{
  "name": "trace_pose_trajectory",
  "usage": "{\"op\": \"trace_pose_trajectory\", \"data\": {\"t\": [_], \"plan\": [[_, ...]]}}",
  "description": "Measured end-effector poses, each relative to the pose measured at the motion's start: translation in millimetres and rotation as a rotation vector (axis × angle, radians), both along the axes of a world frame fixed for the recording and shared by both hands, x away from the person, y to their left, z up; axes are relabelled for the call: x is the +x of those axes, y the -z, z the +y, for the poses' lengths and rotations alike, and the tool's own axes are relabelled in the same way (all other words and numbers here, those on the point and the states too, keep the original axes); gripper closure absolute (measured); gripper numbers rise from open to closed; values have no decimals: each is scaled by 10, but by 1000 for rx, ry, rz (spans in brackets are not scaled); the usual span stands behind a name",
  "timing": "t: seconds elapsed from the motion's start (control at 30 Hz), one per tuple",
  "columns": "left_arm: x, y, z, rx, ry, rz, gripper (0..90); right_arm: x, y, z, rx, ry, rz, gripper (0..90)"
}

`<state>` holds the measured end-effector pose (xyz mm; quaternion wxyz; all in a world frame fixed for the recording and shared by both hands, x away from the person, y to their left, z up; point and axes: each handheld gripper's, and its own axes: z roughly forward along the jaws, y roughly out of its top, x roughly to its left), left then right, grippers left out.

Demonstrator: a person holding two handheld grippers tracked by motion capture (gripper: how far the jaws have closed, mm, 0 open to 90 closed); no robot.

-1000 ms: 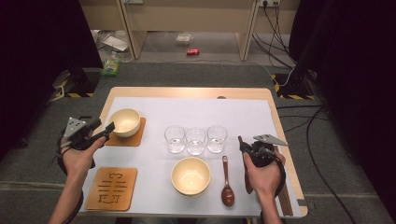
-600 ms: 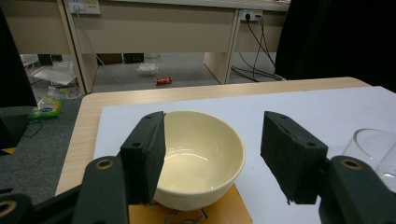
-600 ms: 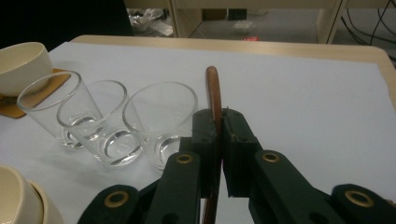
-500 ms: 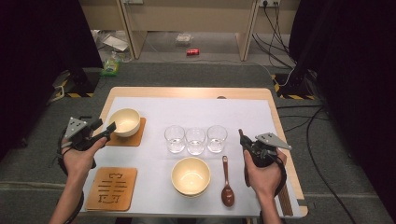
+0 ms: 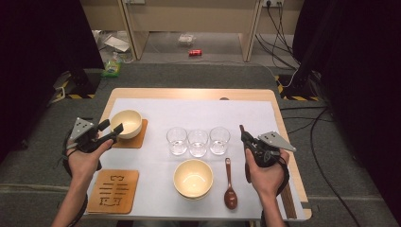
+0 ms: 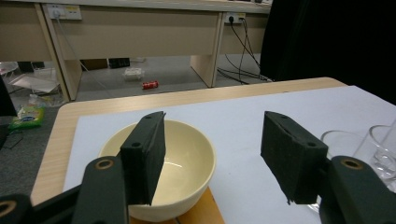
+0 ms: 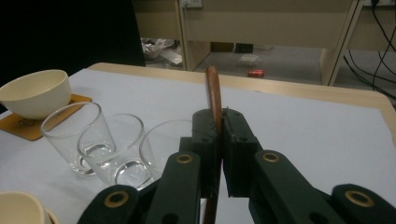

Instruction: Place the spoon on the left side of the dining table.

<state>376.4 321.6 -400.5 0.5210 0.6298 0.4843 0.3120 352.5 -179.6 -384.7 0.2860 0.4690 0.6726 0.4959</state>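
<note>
Bowl (image 6: 163,168) on coaster (image 5: 133,140): empty; three glasses (image 5: 197,141) empty.

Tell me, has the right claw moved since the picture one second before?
No. The right claw keeps its place right of the three glasses and the spoon, shut on a wooden stick.

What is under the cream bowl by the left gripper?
A brown coaster lies under the bowl; its right and near edges show. The part beneath the bowl's base is covered.
</note>
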Motion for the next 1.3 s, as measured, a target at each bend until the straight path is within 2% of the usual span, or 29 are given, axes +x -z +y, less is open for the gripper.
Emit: {"op": "trace_pose_trajectory", "data": {"t": [0.27,0.47,0.7,0.93,1.03,1.3], "plan": [[24,-116,-143,2,40,-24,397,17,-69,66,-4,-15,-20,847],[84,-219,-301,-12,94,-21,397,39,-120,124,-5,-28,-36,847],[158,-330,-471,-4,134,-32,399,57,-158,173,-3,-39,-51,847],[213,-415,-632,-9,172,-41,399,81,-180,213,3,-44,-64,847],[244,-468,-741,-21,207,-42,399,96,-189,246,5,-49,-69,847],[276,-578,-925,-10,257,-57,399,108,-196,293,6,-57,-75,847]]}}
